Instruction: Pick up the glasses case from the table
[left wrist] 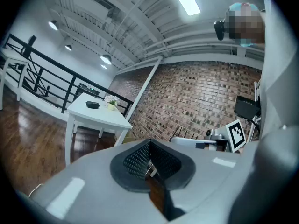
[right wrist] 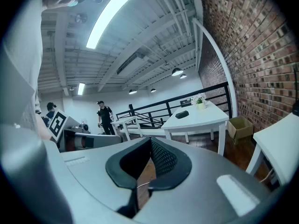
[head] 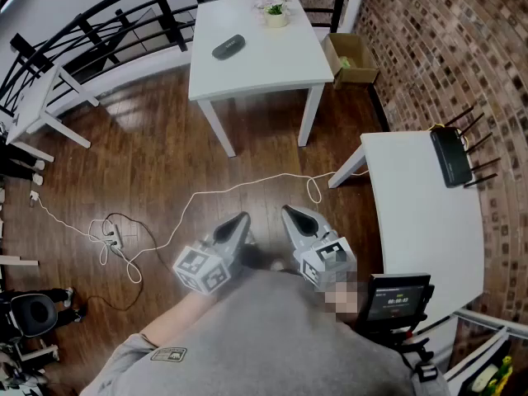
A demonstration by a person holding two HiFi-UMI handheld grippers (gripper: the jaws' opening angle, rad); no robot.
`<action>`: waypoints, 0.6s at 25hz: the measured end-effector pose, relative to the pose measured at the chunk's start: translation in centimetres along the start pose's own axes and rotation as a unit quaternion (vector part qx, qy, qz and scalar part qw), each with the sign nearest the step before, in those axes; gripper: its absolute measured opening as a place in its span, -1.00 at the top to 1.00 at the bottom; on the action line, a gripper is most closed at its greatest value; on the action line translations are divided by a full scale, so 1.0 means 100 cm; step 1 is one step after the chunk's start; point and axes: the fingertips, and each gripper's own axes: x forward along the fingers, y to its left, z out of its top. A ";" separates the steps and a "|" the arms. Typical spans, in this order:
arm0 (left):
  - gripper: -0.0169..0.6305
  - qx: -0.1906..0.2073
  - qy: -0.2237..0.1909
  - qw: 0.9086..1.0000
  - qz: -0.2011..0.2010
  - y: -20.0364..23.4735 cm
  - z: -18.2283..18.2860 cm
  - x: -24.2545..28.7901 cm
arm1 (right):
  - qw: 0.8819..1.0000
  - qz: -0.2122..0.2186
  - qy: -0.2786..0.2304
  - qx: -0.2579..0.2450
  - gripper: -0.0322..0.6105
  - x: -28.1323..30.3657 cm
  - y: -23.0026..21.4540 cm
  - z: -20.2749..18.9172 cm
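The glasses case (head: 228, 47) is a dark oval pouch lying on the white square table (head: 280, 64) at the far side of the room. It also shows small in the left gripper view as the case (left wrist: 92, 105) and in the right gripper view as the case (right wrist: 182, 114). My left gripper (head: 237, 225) and right gripper (head: 295, 219) are held side by side close to my body, over the wood floor and far short of that table. Both point roughly toward it. The left gripper (left wrist: 149, 146) and right gripper (right wrist: 150, 143) have their jaws together with nothing between them.
A small flower pot (head: 275, 11) stands on the same table behind the case. A cardboard box (head: 351, 58) sits by the brick wall. A white cable (head: 247, 186) and power strip (head: 111, 238) lie on the floor. A second white table (head: 421, 213) holds a black router (head: 452, 157). A person (right wrist: 105, 118) stands by the railing.
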 end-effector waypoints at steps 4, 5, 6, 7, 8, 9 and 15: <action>0.94 -0.001 -0.004 1.000 -0.004 0.028 0.016 0.026 | 1.000 -0.004 0.001 0.000 0.86 0.032 -0.017 0.010; 0.94 -0.002 -0.005 1.000 -0.005 0.038 0.021 0.034 | 1.000 -0.006 0.003 0.000 0.86 0.042 -0.024 0.013; 0.94 -0.003 -0.005 1.000 -0.007 0.048 0.027 0.043 | 1.000 -0.009 0.004 -0.001 0.86 0.054 -0.030 0.017; 0.94 -0.005 -0.006 1.000 -0.009 0.058 0.034 0.052 | 1.000 -0.013 0.005 -0.001 0.86 0.065 -0.037 0.023; 0.94 -0.006 -0.005 1.000 -0.012 0.069 0.042 0.062 | 1.000 -0.017 0.005 -0.002 0.86 0.078 -0.044 0.030; 0.94 -0.008 -0.004 1.000 -0.015 0.080 0.050 0.072 | 1.000 -0.021 0.005 -0.002 0.86 0.090 -0.050 0.037; 0.94 -0.005 0.002 1.000 -0.028 0.146 0.101 0.117 | 0.999 -0.043 0.002 -0.009 0.86 0.165 -0.080 0.082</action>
